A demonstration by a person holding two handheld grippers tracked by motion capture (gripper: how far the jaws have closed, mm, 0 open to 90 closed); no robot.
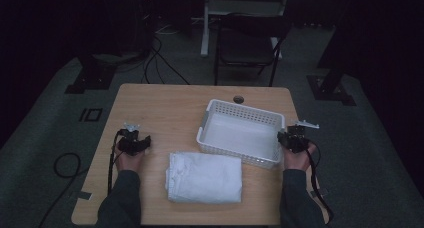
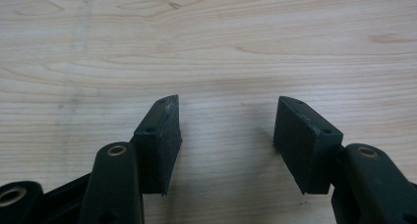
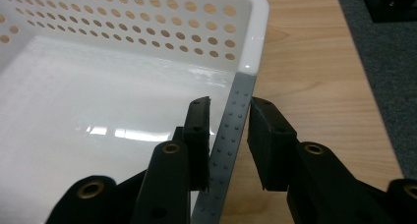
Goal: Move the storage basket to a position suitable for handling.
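My right gripper [image 3: 227, 135] straddles the right wall of the basket [image 3: 253, 32], one jaw inside and one outside, the rim between them; the jaws look close to the wall, but I cannot tell whether they are pressing it yet. In the high view the basket [image 1: 239, 111] sits in the right-centre of the frame, empty, tilted a little to the table [image 1: 165, 103] edge.

It is thin white plastic, glossy, with rows of round holes in the walls and a smooth floor. I judge it light and fairly stiff, though a single wall may flex and the gloss could let it slip, so a firm pinch low on the rim suits.

My left gripper [image 2: 227, 140] is spread wide over bare pale wood grain, holding nothing. The cloth [image 1: 204, 178], white, folded and soft, lies at lower centre, just beside the basket's near wall.
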